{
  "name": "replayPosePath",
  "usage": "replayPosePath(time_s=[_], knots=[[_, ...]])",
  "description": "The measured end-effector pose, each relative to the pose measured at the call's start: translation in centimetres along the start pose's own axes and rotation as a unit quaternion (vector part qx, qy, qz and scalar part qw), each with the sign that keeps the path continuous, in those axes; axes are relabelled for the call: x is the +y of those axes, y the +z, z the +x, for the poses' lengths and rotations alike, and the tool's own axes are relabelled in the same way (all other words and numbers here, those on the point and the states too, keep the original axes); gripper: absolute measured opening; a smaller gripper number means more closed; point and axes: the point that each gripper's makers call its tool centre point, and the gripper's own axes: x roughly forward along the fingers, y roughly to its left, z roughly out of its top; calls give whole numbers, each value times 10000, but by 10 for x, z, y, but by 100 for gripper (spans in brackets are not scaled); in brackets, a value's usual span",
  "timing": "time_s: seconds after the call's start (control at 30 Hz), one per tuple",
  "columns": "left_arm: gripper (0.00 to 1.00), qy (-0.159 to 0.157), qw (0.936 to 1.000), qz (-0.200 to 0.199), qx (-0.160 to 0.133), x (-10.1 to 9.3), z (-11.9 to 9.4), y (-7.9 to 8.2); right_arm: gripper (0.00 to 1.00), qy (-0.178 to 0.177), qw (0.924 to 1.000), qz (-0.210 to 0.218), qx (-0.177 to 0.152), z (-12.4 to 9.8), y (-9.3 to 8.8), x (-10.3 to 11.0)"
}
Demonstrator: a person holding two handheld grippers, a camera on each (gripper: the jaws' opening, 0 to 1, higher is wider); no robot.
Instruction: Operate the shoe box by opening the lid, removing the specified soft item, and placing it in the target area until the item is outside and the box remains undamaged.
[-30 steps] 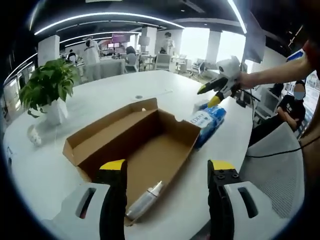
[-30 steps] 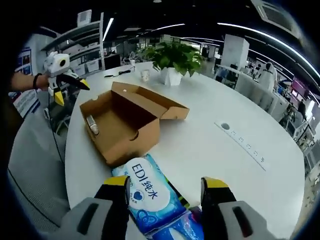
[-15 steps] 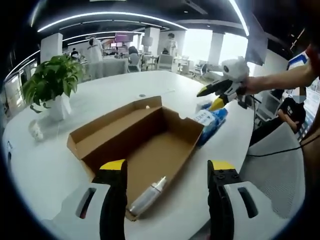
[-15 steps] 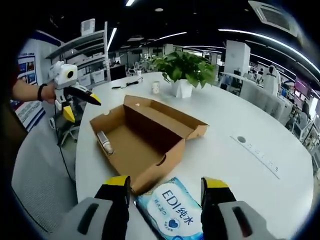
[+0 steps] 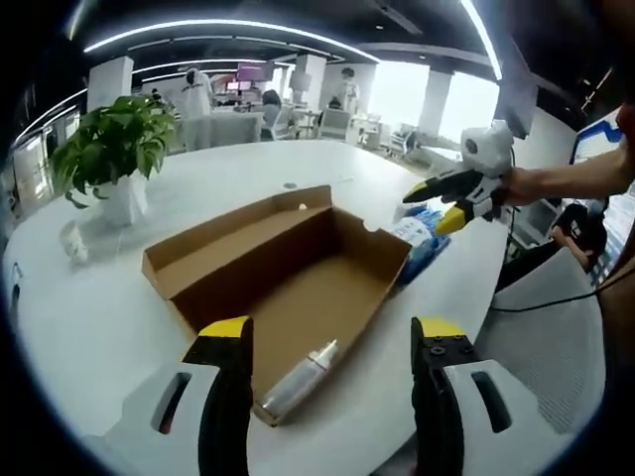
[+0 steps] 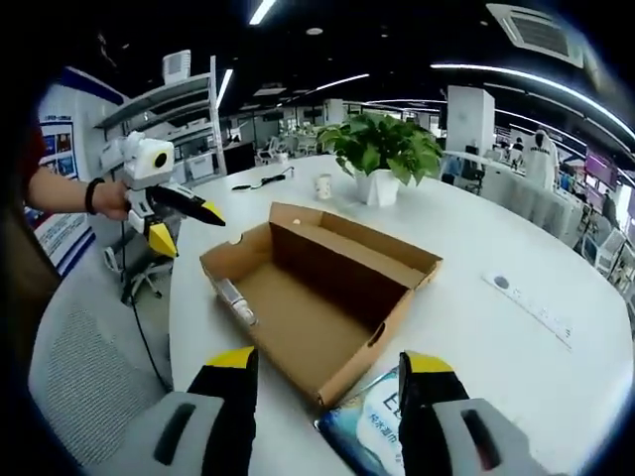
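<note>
An open brown cardboard shoe box (image 5: 288,283) (image 6: 322,288) lies on the white round table (image 5: 89,327) (image 6: 496,327). Inside, at one end, lies a small silver bottle (image 5: 298,377) (image 6: 238,300). A blue and white pack of wet wipes (image 5: 415,245) (image 6: 380,436) rests on the table just outside the box's other end. My left gripper (image 5: 329,342) (image 6: 182,220) hovers open above the bottle end. My right gripper (image 6: 327,372) (image 5: 444,204) stands open above the wipes pack, holding nothing.
A potted green plant (image 5: 109,149) (image 6: 385,154) in a white pot and a small white cup (image 5: 69,243) (image 6: 323,185) stand on the table beyond the box. A grey chair (image 6: 89,377) (image 5: 556,337) stands at the table's edge. A seated person (image 5: 580,213) is nearby.
My right gripper has pulled back from the wipes pack, so the pack sits lower in its view and the box nearer centre. The left gripper view shifted slightly; box and bottle stay put.
</note>
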Motion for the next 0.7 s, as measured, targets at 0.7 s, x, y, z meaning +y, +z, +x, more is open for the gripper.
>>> replayPosePath(time_s=[0.7], knots=[[65,-212,9991,200,316,15,8,-8,56,86,9998,129,133,-1,-21,38]])
